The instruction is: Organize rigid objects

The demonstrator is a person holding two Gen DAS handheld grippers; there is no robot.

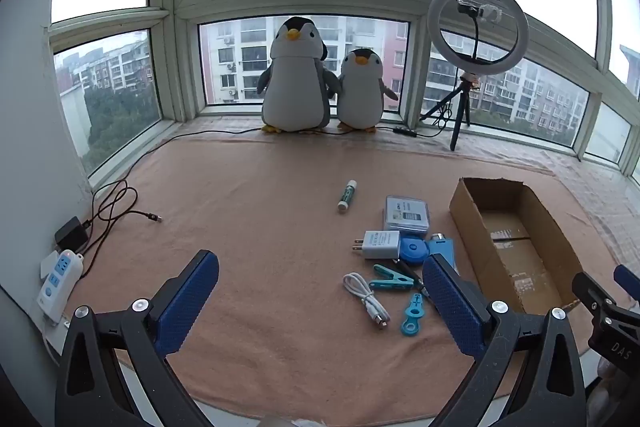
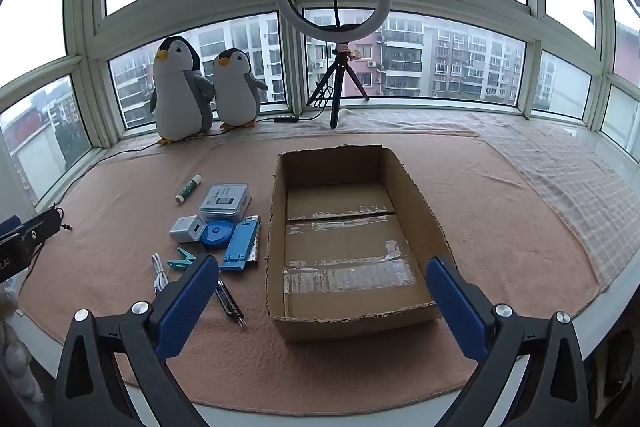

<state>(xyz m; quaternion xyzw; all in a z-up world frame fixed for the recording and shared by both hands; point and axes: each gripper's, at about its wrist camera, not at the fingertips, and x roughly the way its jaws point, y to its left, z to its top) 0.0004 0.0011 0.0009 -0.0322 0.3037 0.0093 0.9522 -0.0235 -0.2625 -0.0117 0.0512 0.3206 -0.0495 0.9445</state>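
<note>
A: How are the jaws being held?

B: The left gripper (image 1: pixel 320 299) is being held wide apart, with nothing being gripped or touched between its blue pads (image 1: pixel 188 299). The right gripper (image 2: pixel 322 301) is likewise being spread wide, and nothing is being clasped.

A: What is being framed by them?

B: The near end of the cardboard box (image 2: pixel 276 227) is being framed by the right jaws. Near the left gripper's right finger, a white cable (image 1: pixel 366 297), a teal clip (image 1: pixel 390 277) and a small blue tool (image 1: pixel 412 315) are being shown lying on the pink cloth (image 1: pixel 248 211).

A: And farther out?

B: A white charger (image 1: pixel 380 243), a blue tape measure (image 1: pixel 414 250) and a grey case (image 1: pixel 406 214) are being seen clustered just left of the box; a glue stick (image 1: pixel 346 195) is lying apart, farther away.
</note>
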